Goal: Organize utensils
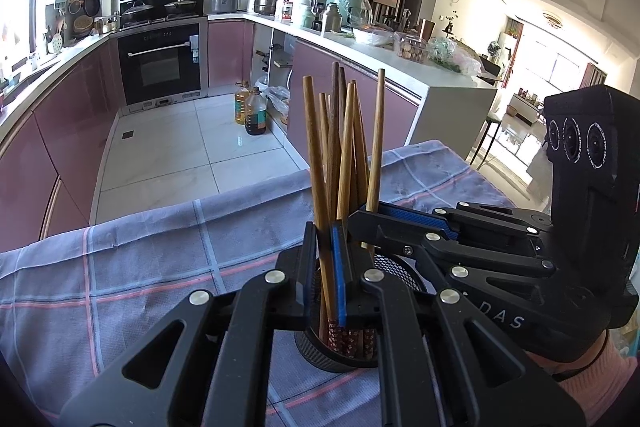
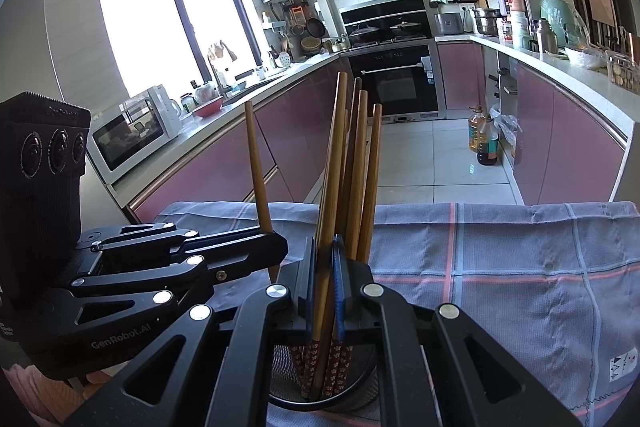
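Several wooden chopsticks (image 1: 340, 147) stand upright in a black mesh holder (image 1: 396, 267) on a checked cloth. My left gripper (image 1: 324, 259) is shut on one chopstick (image 1: 316, 163) just above the holder's rim. My right gripper (image 1: 360, 223) reaches in from the right, and in its own view my right gripper (image 2: 324, 275) is shut on chopsticks (image 2: 336, 163) over the holder (image 2: 280, 379). The left gripper (image 2: 280, 247) reaches in from the left beside a single chopstick (image 2: 256, 163). The chopsticks' patterned red ends sit inside the holder.
The grey-blue checked cloth (image 1: 140, 267) covers the table, whose far edge drops to the tiled kitchen floor (image 1: 168, 155). Pink cabinets, an oven (image 1: 162, 63), oil bottles (image 1: 252, 111) and a cluttered counter (image 1: 380, 39) lie beyond.
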`<state>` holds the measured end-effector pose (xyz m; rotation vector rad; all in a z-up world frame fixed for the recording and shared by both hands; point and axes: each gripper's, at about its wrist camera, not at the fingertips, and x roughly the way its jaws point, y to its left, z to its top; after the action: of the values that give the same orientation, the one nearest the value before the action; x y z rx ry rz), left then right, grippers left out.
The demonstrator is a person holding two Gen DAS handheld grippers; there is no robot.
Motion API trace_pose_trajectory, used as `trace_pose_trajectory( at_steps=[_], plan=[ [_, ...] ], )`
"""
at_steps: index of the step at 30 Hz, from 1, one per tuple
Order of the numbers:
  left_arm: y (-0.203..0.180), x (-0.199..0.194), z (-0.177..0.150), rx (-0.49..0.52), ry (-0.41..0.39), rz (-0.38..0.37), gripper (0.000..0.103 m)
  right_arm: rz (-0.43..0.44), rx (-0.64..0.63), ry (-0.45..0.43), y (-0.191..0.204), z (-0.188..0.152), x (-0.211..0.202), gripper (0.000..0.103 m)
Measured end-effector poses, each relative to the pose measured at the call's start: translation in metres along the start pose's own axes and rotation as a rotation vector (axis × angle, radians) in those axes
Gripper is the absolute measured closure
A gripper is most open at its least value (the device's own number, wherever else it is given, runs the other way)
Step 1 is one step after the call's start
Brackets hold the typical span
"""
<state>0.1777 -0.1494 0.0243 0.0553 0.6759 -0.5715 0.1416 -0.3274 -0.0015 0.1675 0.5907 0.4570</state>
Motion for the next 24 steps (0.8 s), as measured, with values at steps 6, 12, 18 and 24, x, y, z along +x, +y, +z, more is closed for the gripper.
trace_pose_trajectory(
  at_steps=[6,12,18,24],
  plan=[
    [0.004,0.001,0.000,-0.002,-0.002,0.005,0.094,-0.013,0.006,-0.007,-0.003,0.000,-0.002,0.096],
    [0.003,0.003,-0.002,0.003,-0.001,-0.007,0.091,-0.027,0.002,-0.017,0.000,-0.001,-0.005,0.096],
    [0.006,0.001,-0.008,-0.011,-0.006,-0.009,0.089,-0.036,-0.005,-0.028,-0.002,-0.001,-0.011,0.096],
    [0.005,0.000,-0.011,0.007,0.003,-0.011,0.089,-0.037,-0.020,-0.035,0.006,-0.001,-0.012,0.096]
  ],
)
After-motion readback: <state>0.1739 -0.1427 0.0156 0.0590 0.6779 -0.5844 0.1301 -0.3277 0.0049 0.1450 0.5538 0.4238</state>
